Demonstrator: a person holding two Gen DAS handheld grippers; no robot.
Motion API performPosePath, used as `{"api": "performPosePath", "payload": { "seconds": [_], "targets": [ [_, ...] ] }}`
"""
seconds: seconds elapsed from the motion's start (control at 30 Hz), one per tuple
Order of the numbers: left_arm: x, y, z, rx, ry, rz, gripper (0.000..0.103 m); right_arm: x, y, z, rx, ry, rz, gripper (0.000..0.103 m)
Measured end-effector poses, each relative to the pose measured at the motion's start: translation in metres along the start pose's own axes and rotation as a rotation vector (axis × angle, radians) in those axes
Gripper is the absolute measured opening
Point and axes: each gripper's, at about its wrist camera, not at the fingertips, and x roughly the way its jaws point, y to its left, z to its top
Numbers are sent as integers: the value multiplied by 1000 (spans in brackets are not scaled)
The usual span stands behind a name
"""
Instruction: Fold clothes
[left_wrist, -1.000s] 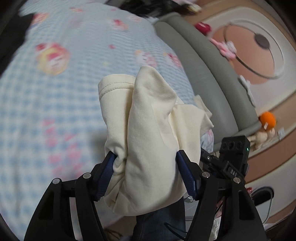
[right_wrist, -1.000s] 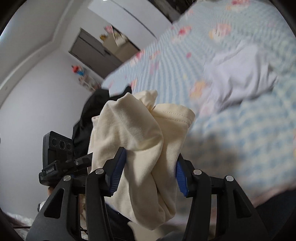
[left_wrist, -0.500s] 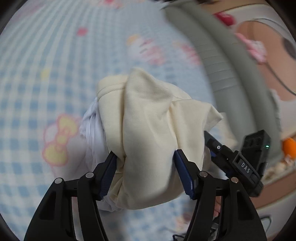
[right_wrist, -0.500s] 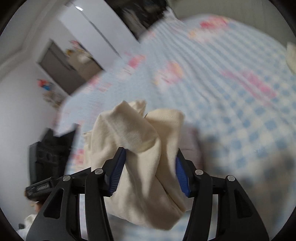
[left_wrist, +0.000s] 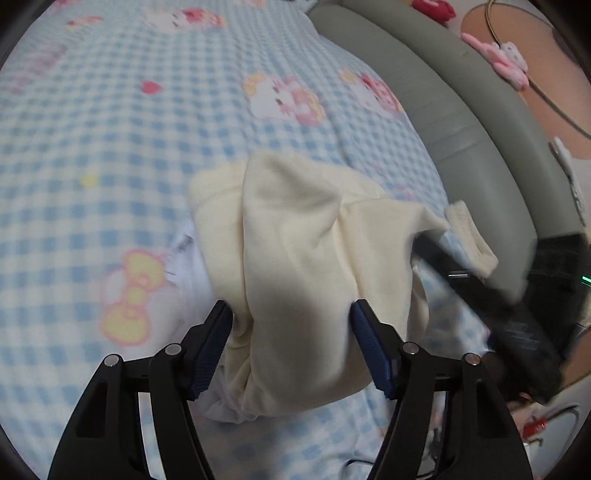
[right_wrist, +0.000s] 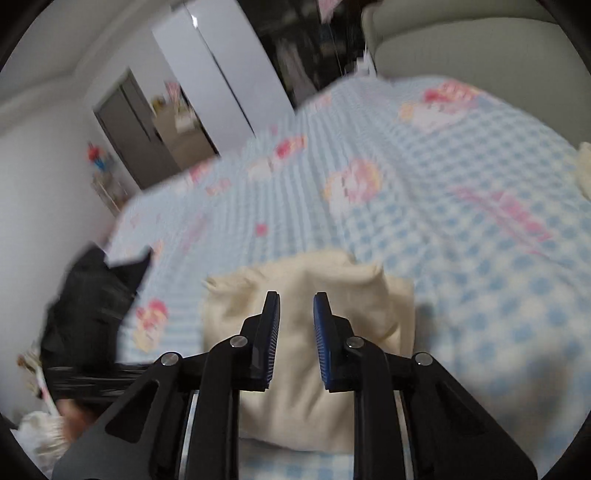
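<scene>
A folded cream garment (left_wrist: 303, 266) lies bunched on the blue checked bed sheet (left_wrist: 110, 129). My left gripper (left_wrist: 291, 343) is shut on the cream garment, its blue pads pressed against the thick fold. A white garment (left_wrist: 184, 258) peeks out beneath it on the left. In the right wrist view the cream garment (right_wrist: 369, 310) rests on the sheet (right_wrist: 461, 221), and my right gripper (right_wrist: 295, 332) hovers above it with nothing between its narrowly parted fingers. The right gripper's black body (left_wrist: 517, 317) shows in the left wrist view.
A grey padded bed edge (left_wrist: 461, 122) runs along the right. A small cream cloth (left_wrist: 469, 236) lies near it. The left gripper's black body (right_wrist: 88, 306) shows at the right wrist view's left. A wardrobe and doorway (right_wrist: 147, 122) stand beyond the bed.
Both grippers carried the cream garment down onto the bed. The right gripper let go of it and drew back, fingers now closer together. The left gripper still holds it.
</scene>
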Motion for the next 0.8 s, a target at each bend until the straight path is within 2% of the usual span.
{"api": "performPosePath", "payload": {
  "seconds": [0.07,0.13,0.17,0.2,0.27,0.3,0.33,0.4,0.47,0.57,0.7,0.8],
  "targets": [
    [-11,-15,6,110,-78,35,67,17,-11,-5,18,29,-7,13],
    [-23,-33,13,246,-168,67,64,25,-16,-10,30,32,-23,12],
    [-18,-39,18,294,-163,64,63,28,-18,-12,36,33,-32,12],
    [-4,-42,23,323,-113,45,60,30,-20,-12,41,32,-28,12],
    [15,-30,20,321,-72,86,44,38,-24,-13,37,28,-30,12],
    [23,-21,17,310,-61,119,41,41,-26,-12,38,25,-33,12],
    [29,-14,14,297,-62,140,41,41,-29,-11,50,25,-32,11],
    [41,-6,9,273,-81,161,41,49,-40,-11,105,29,-17,0],
    [52,-7,5,250,-87,170,41,61,-42,-11,113,19,-38,0],
    [61,2,3,169,-85,135,41,70,-43,-17,103,9,-54,0],
    [63,-3,-2,202,-79,145,41,70,-42,-23,98,-11,-74,0],
    [51,-6,6,226,-47,106,42,66,-34,-18,98,0,-102,0]
  ]
}}
